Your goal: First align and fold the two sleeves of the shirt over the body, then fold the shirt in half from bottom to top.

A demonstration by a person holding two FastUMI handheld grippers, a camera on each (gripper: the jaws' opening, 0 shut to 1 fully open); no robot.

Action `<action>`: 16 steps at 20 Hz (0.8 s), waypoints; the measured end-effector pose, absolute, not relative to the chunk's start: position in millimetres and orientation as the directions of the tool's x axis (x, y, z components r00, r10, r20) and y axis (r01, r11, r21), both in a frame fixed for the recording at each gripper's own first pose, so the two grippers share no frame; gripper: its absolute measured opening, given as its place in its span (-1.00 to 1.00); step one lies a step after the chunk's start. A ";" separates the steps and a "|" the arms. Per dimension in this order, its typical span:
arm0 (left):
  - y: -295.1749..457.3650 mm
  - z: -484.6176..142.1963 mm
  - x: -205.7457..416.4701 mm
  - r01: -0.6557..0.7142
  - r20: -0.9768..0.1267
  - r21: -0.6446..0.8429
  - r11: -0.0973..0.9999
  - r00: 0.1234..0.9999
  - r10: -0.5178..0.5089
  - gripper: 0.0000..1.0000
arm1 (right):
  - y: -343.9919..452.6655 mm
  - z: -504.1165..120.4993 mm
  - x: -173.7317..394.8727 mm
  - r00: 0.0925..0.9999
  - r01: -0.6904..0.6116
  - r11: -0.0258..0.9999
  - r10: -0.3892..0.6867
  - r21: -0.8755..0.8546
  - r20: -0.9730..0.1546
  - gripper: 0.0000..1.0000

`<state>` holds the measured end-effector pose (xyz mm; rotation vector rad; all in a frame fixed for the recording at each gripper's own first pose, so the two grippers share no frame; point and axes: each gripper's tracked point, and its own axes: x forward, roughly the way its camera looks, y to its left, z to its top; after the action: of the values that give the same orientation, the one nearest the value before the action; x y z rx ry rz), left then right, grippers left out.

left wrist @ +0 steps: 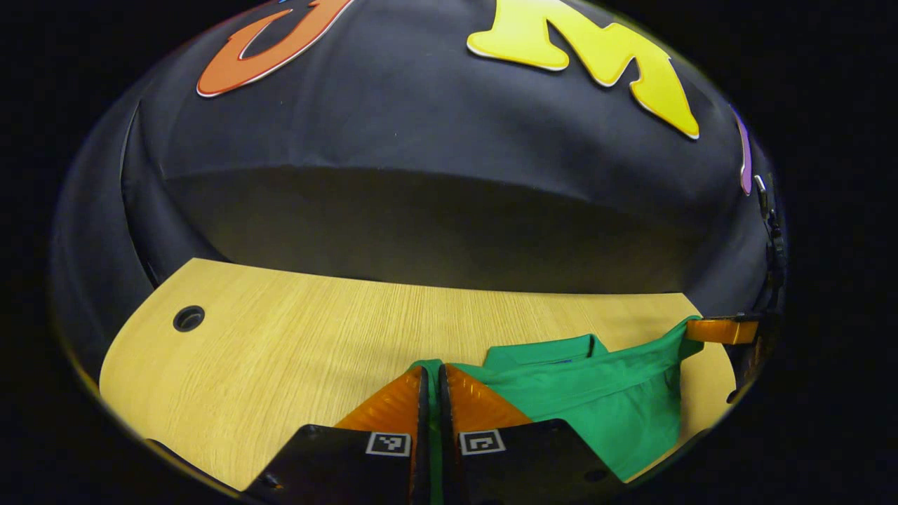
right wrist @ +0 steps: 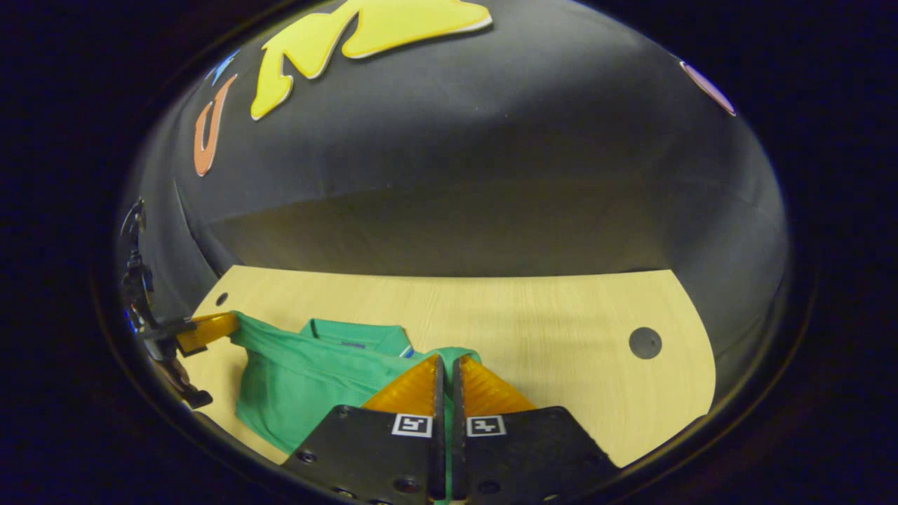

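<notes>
On the wooden table (left wrist: 295, 337), I see both grippers, left (left wrist: 433, 379) and right (right wrist: 445, 370), pinching the green shirt (left wrist: 603, 407), lifted and bunched at lower frame.

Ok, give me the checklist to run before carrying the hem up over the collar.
1. Left gripper pinching the green shirt: ok, fabric between its closed fingers.
2. Right gripper pinching the shirt: ok.
3. Edge held between the grippers lifted and taut: ok.
4. Sleeves folded in: cannot tell, hidden under the lifted fabric.
5. Collar flat on the table: ok.
6. Table space beyond the collar: ok.
</notes>
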<state>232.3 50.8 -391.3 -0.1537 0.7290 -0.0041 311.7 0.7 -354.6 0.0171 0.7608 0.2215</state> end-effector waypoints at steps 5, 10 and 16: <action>65.1 -393.1 216.4 -0.106 -0.693 -0.136 0.985 0.720 -0.018 1.00 | -12.3 -366.0 286.0 0.697 -0.161 0.984 0.166 0.074 -0.698 0.67; 77.9 -339.8 205.5 -0.141 -0.632 -0.108 0.984 0.773 0.042 1.00 | -3.5 -315.2 253.2 0.746 -0.155 0.986 0.162 0.069 -0.646 0.86; 75.4 -213.1 181.8 -0.120 -0.449 -0.094 0.988 0.891 0.065 1.00 | 20.8 -214.9 201.9 0.843 -0.179 0.982 0.181 0.052 -0.507 0.92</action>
<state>181.8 75.4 -213.1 -0.1200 0.4617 0.0962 201.9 20.8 -214.9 0.0029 0.5360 0.1901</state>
